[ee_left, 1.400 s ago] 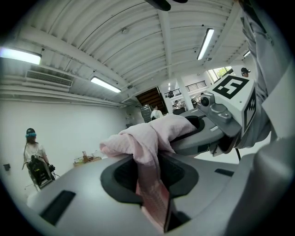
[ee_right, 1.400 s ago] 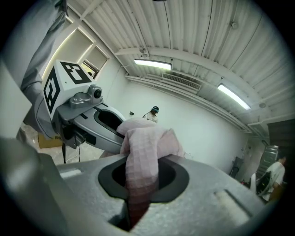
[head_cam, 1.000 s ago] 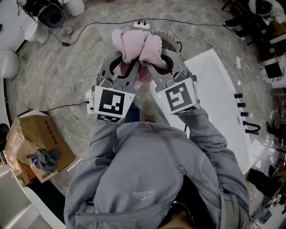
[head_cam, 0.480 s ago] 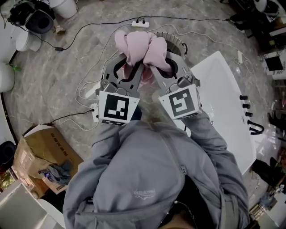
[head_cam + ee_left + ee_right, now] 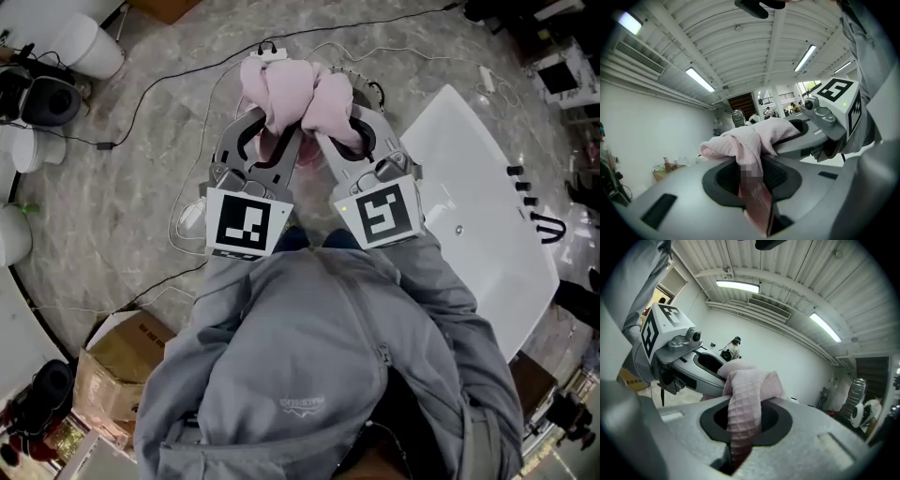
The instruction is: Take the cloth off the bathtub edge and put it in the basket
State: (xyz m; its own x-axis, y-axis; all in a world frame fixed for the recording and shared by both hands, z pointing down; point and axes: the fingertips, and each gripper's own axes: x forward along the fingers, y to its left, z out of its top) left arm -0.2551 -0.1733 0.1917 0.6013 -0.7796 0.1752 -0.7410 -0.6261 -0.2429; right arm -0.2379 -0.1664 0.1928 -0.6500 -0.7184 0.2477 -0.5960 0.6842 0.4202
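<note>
The cloth (image 5: 295, 98), pink and bunched, hangs in the air between your two grippers. Its long axis runs across from one to the other, and a tail drops down through each claw. Your left gripper (image 5: 270, 141) is pinched narrow on one end and your right gripper (image 5: 337, 141) on the other (the waffle weave shows clearly only in the right gripper view). Only the head view shows the wire basket (image 5: 367, 84) just beyond the cloth and the white bathtub (image 5: 487, 216) on your right, both on the marbled floor (image 5: 141, 187).
</note>
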